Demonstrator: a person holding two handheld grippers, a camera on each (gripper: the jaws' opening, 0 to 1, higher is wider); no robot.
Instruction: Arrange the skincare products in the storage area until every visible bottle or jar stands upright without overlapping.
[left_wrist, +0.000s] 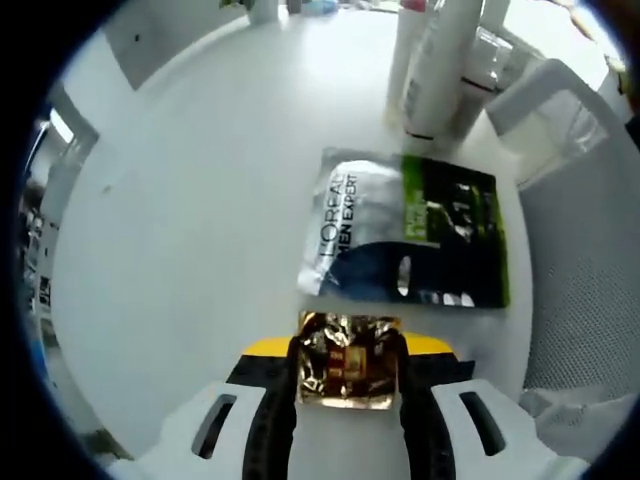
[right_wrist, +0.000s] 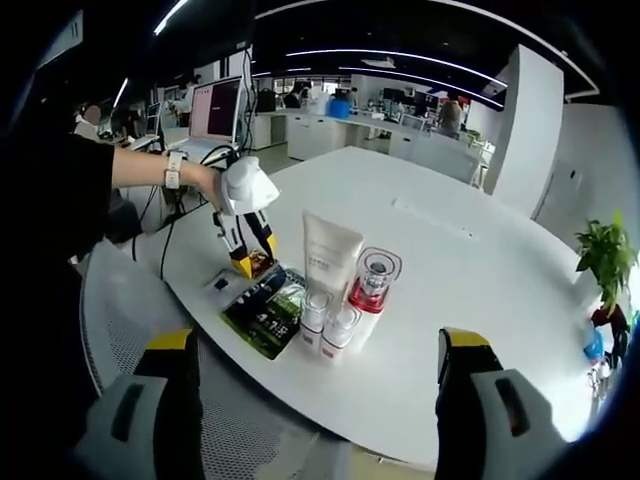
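My left gripper (left_wrist: 350, 352) is shut on a small gold foil packet (left_wrist: 348, 368) just above the white table (left_wrist: 200, 200). Beyond it a dark L'Oreal Men Expert pack (left_wrist: 405, 235) lies flat. Farther off, a white tube (left_wrist: 438, 60) stands upright among small bottles. In the right gripper view the left gripper (right_wrist: 247, 250), held by a hand, is at the flat pack's (right_wrist: 265, 310) near-left end. The white tube (right_wrist: 328, 255), a clear bottle with red contents (right_wrist: 372, 282) and two small white bottles (right_wrist: 328, 322) stand upright together. My right gripper (right_wrist: 320, 345) is open, well short of them.
A white mesh chair (left_wrist: 585, 290) stands against the table edge beside the pack; it is also in the right gripper view (right_wrist: 120, 300). A laptop (right_wrist: 215, 108) and cables lie at the far left. A potted plant (right_wrist: 605, 255) stands at the right.
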